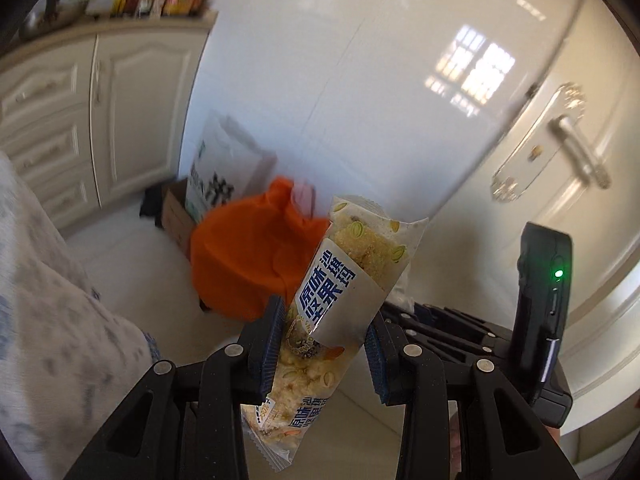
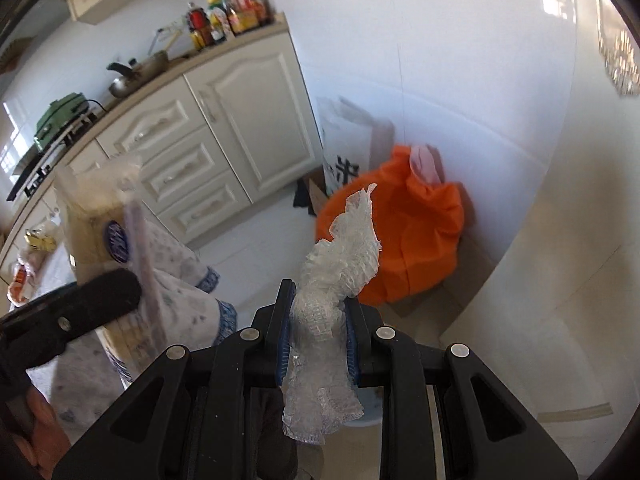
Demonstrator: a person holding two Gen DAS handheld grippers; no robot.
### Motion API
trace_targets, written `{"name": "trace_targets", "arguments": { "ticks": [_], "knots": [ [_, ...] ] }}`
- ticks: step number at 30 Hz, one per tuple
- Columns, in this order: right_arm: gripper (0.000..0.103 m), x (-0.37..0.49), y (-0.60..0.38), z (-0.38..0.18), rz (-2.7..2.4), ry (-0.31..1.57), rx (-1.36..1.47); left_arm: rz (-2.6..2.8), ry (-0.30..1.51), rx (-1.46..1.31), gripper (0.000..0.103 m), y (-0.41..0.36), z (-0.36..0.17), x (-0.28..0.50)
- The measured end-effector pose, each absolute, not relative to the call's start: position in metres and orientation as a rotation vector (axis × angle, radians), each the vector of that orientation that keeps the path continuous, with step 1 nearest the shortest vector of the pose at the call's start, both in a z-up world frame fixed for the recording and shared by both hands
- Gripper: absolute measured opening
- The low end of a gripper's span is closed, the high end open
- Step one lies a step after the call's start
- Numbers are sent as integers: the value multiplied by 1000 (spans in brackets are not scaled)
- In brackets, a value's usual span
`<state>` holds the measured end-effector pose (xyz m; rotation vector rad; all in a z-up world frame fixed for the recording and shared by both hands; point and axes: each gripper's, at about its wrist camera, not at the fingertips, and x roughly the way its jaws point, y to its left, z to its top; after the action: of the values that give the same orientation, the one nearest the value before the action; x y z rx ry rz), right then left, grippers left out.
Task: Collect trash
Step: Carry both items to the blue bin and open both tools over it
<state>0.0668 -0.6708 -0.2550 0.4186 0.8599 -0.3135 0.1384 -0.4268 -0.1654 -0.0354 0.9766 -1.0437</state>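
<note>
In the left wrist view my left gripper [image 1: 326, 316] is shut on a snack wrapper [image 1: 340, 292], white with blue lettering, which stands tilted between the blue pads. Beyond it an orange bag [image 1: 244, 252] sits on the floor against the white wall. The right gripper's black body [image 1: 544, 300] shows close on the right. In the right wrist view my right gripper [image 2: 318, 300] is shut on a crumpled piece of clear plastic wrap [image 2: 340, 264]. The orange bag [image 2: 400, 240] lies ahead of it. At the left, blurred, the snack wrapper [image 2: 96, 216] appears again.
Cream cabinets [image 2: 224, 132] with a counter of bottles [image 2: 228, 12] and pans run along the left. A white paper bag [image 2: 346, 144] and a cardboard box [image 1: 176, 216] stand beside the orange bag. A door with a metal handle [image 1: 576, 148] is on the right. A patterned cloth [image 1: 52, 320] hangs at the left.
</note>
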Motion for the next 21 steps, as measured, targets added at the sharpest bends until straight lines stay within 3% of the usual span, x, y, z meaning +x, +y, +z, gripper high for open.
{"name": "trace_targets", "arguments": {
  "ticks": [11,13,14,15,17,19,21],
  "knots": [
    [24,72,-702,-331,-337,981,522,-1014,1198,30,37,-523,-253,183],
    [24,74,-705,-337,-340,994,535,-997,1223,37,49,-537,-260,189],
    [31,74,-708,-341,-353,1002,537,-983,1227,38,55,-541,-261,192],
    [38,73,-710,-343,-363,1006,540,-965,1227,46,70,-542,-261,192],
    [77,69,-715,-349,-383,1015,554,-936,1196,63,80,-542,-260,190],
    [91,65,-718,-350,-399,1007,564,-912,1177,93,89,-545,-257,188],
    [98,62,-720,-353,-403,1010,580,-894,1143,124,92,-546,-252,183]
  ]
}}
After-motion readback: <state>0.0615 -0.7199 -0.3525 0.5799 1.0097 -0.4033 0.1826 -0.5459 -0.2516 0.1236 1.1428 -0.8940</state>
